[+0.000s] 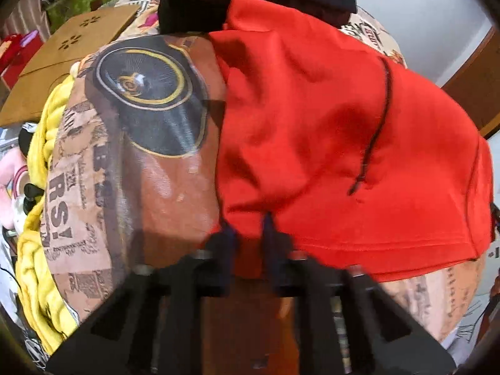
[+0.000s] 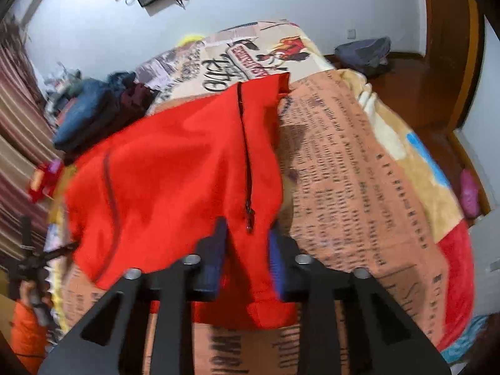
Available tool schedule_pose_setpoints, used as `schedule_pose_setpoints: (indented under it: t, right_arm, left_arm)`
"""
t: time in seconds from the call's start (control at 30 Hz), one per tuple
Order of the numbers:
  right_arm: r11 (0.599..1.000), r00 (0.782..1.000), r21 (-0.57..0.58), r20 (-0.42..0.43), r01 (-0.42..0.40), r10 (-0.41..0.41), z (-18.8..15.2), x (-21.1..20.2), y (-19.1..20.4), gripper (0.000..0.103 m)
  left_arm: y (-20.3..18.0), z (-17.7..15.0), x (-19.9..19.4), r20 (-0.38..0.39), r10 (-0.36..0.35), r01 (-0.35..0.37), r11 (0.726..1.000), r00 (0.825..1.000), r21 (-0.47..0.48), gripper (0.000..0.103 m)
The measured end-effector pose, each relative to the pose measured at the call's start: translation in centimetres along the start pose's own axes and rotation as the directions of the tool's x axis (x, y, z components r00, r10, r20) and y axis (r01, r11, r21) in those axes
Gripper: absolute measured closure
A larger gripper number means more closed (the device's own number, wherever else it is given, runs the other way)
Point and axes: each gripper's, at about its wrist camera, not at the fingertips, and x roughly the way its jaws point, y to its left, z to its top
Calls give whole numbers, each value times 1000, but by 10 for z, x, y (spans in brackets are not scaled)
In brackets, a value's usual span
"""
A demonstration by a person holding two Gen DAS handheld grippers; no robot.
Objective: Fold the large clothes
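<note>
Red jacket (image 1: 328,131) spread on printed blanket (image 1: 150,193) over bed, hem toward both cameras, zipper (image 2: 247,153) running away from right gripper. Left gripper (image 1: 248,228): jaws nearly closed, pinching hem edge at one corner. Right gripper (image 2: 247,234): jaws narrowed onto hem fabric beside zipper end, pads pressing cloth from both sides. Both grips shallow, near the very edge. Risks, judged from this state: thin bite on left side liable to slip once fabric is lifted, letting that corner drop and skewing the fold; zipper pull close to right pads, liable to snag or twist the front panel; uneven lift between the two hands likely to drag the jacket sideways toward dark clothes pile (image 2: 103,103) at far end, or bunch the blanket underneath; blanket possibly caught together with the hem, not confirmable from these views. Count: jacket, one; grippers, two; zippers on jacket, two visible in right view, one long central and one shorter pocket zipper (image 2: 111,181); clothes pile, one, number of items within not determinable; blanket, one.
</note>
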Motion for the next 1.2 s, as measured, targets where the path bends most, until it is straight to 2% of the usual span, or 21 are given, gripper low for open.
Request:
schedule_pose_setpoints:
  t: [0.07, 0.17, 0.23, 0.3, 0.4, 0.53, 0.67, 0.77, 0.87, 0.97, 1.03, 1.07, 1.1, 1.17, 1.2]
  right_arm:
    - [1000, 1000, 3, -9, -30, 30, 0, -1, 2, 91]
    - [998, 998, -16, -3, -56, 56, 2, -5, 10, 92]
    - [995, 995, -17, 19, -101, 102, 9, -11, 14, 92]
    - [992, 990, -28, 58, -125, 126, 19, -20, 19, 92]
    - [986, 981, -55, 102, -160, 165, 38, -28, 28, 92]
    - [982, 975, -103, 145, -157, 171, 67, -27, 41, 93]
    - [984, 973, -108, 171, -140, 157, 101, -15, 42, 93]
    - [988, 972, -94, 192, -122, 138, 128, -2, 39, 93]
    - [990, 973, -47, 187, -132, 138, 154, 18, 32, 93]
    - [996, 985, -41, 146, -84, 90, 175, 42, 32, 90]
    - [998, 991, -33, 123, -55, 59, 183, 53, 32, 87]
    - [999, 991, -20, 126, -45, 47, 186, 55, 31, 84]
    - [999, 990, -6, 131, -45, 45, 188, 54, 30, 81]
    - [1000, 988, 20, 155, -24, 20, 192, 51, 26, 69]
    - [999, 983, 30, 183, 15, -21, 192, 46, 25, 66]
  left_arm:
    - [-9, 0, -11, 25, -31, 30, 1000, 999, 6, 98]
    - [-19, 2, -28, 47, -80, 79, 997, 996, 21, 98]
    - [-29, 9, -48, 90, -96, 92, 994, 991, 50, 98]
    - [-36, 18, -67, 138, -122, 113, 991, 983, 71, 99]
    - [-41, 37, -96, 213, -177, 162, 983, 961, 88, 100]
    - [-45, 71, -116, 276, -222, 201, 974, 935, 103, 101]
    - [-43, 111, -120, 321, -209, 186, 977, 924, 103, 101]
    - [-38, 146, -111, 356, -153, 143, 988, 922, 54, 101]
    - [-25, 176, -89, 356, -110, 124, 992, 928, -19, 101]
    - [-10, 207, -64, 335, -24, 71, 989, 942, -129, 100]
    - [-7, 213, -58, 322, 7, 42, 988, 947, -146, 82]
    - [-9, 215, -56, 323, 28, 18, 990, 946, -138, 64]
    - [-10, 214, -56, 337, 34, 9, 992, 941, -126, 49]
    - [-15, 204, -61, 398, 77, -46, 995, 914, -87, 39]
    - [-17, 201, -63, 406, 99, -76, 994, 908, -74, 36]
